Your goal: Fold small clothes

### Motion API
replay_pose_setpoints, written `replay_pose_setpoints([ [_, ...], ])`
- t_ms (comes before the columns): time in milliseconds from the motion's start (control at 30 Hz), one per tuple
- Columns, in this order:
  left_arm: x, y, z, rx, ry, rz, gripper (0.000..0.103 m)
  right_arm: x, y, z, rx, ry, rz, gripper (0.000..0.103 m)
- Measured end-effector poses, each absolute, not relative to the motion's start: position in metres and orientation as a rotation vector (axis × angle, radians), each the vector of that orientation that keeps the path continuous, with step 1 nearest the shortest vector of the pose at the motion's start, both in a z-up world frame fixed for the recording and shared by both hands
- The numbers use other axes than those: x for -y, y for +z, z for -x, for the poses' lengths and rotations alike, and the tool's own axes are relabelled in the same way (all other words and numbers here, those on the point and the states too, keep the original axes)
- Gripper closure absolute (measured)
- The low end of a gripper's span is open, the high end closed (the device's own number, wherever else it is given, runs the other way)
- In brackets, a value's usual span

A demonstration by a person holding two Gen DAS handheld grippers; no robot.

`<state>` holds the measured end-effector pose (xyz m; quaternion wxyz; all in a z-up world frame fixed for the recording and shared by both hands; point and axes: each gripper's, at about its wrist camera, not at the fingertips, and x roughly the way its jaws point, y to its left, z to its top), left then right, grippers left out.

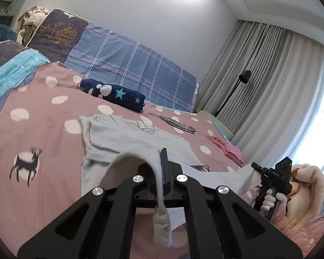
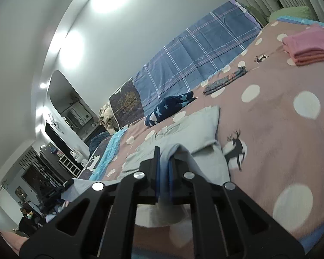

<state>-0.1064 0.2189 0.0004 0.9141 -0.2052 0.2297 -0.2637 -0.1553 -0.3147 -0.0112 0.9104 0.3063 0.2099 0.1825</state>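
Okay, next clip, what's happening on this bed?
A person is folding a pale grey garment on a pink polka-dot bedspread, with a handheld gripper in each hand. The left gripper is shut on one near edge of the garment, the right gripper on another, and both edges are lifted while the rest lies flat. A folded pink stack and a dark star-print bundle sit further back on the bed.

Both fisheye cameras sit low over the near edge of the bed point(image 1: 54, 116), each looking forward along its own gripper toward the headboard edge and wall. The left wrist view also faces right toward the curtains point(image 1: 270, 82); the right wrist view is rolled and faces left into the room. Both share the pale grey garment point(image 1: 123, 138), the navy star bundle point(image 1: 116, 93) and the plaid pillow point(image 1: 131, 69).
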Motion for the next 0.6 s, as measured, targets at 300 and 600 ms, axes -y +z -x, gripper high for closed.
replay_pose_setpoints([
  [300,-0.213,0.026,0.040,-0.454,-0.499,0.363,0.101,0.302,0.012,0.069,-0.433,0.338,-0.541,0.095],
  [600,-0.209,0.013,-0.065,-0.522,-0.453,0.344,0.101,0.301,0.007,-0.034,-0.488,0.277,-0.475,0.095],
])
